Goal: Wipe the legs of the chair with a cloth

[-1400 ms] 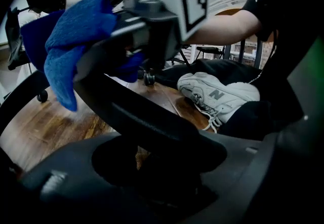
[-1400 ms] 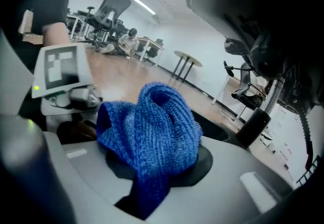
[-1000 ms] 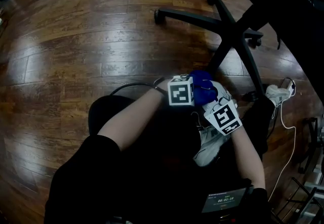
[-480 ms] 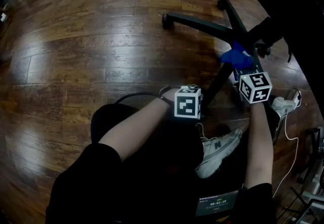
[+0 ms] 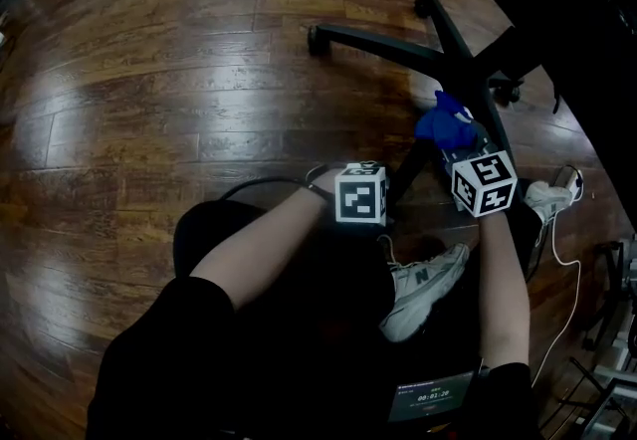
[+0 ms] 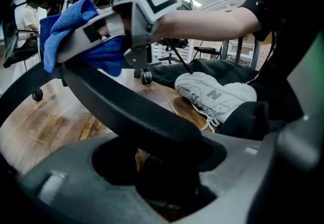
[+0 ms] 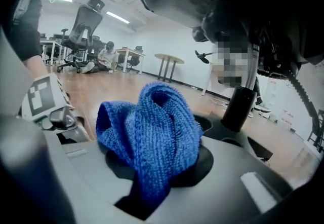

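The cloth [image 7: 157,126], pinched in the right gripper [image 7: 152,185], is best pressed along the chair leg [image 6: 126,111] seemingly clamped by the left gripper [image 6: 167,167].

The letter N is printed on the side of the white sneaker [image 5: 423,278], at 5 o'clock in the head view. The small screen [image 5: 430,395] at 6 o'clock shows digits too small to read.

Probably an open office: swivel chairs [image 7: 83,20], desks [image 7: 129,54], wooden floor [image 5: 149,90].
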Demonstrator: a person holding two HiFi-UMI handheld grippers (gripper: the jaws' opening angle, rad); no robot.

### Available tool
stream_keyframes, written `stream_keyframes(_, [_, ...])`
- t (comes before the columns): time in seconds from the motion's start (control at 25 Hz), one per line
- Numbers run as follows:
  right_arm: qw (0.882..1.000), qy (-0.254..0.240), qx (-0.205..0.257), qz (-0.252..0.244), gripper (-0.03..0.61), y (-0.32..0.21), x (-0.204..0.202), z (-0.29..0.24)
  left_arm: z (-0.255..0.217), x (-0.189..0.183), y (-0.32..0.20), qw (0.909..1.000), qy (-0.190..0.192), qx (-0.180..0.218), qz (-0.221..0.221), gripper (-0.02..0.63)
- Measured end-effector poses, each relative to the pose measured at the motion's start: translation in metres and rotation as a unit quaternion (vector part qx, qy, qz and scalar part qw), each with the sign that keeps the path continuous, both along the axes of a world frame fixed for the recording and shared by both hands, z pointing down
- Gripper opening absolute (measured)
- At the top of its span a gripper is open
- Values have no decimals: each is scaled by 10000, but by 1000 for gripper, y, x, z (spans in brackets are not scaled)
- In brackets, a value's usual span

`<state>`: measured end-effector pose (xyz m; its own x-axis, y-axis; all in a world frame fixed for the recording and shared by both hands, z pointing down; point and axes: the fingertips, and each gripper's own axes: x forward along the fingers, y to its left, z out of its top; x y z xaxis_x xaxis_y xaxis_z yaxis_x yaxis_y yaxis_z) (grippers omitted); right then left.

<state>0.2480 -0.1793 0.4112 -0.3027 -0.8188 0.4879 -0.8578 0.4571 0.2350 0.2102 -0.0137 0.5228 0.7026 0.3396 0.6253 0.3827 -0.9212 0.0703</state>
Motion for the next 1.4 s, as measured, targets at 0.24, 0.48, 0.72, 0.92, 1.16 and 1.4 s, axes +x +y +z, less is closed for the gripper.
stream_keyframes(0.24, [9929, -28, -375, -1125, 98, 86, -74, 28, -2, 2, -3, 9997, -17, 92, -238, 277])
stream_keyframes(0.48, [9822, 255, -517, -1788, 97, 128, -105, 44, -1, 3, -3, 9992, -72, 196, -345, 276])
stream_keyframes(0.72, [9865, 527, -236, -1532, 95, 79, -75, 31, -1, 3, -2, 9993, -136, 193, -279, 278])
stream_keyframes(0.92, [9968, 603, 29, -525, 95, -1, -7, 5, -3, 4, -1, 9996, -160, 146, -198, 281])
stream_keyframes(1.16, [9961, 778, 240, 334, 97, -55, 42, -16, 1, 7, 0, 9992, -271, 212, -214, 290])
stream_keyframes(1.4, [9980, 595, 134, 152, 95, -25, 21, -6, 0, 7, 0, 9994, -223, 161, -208, 290])
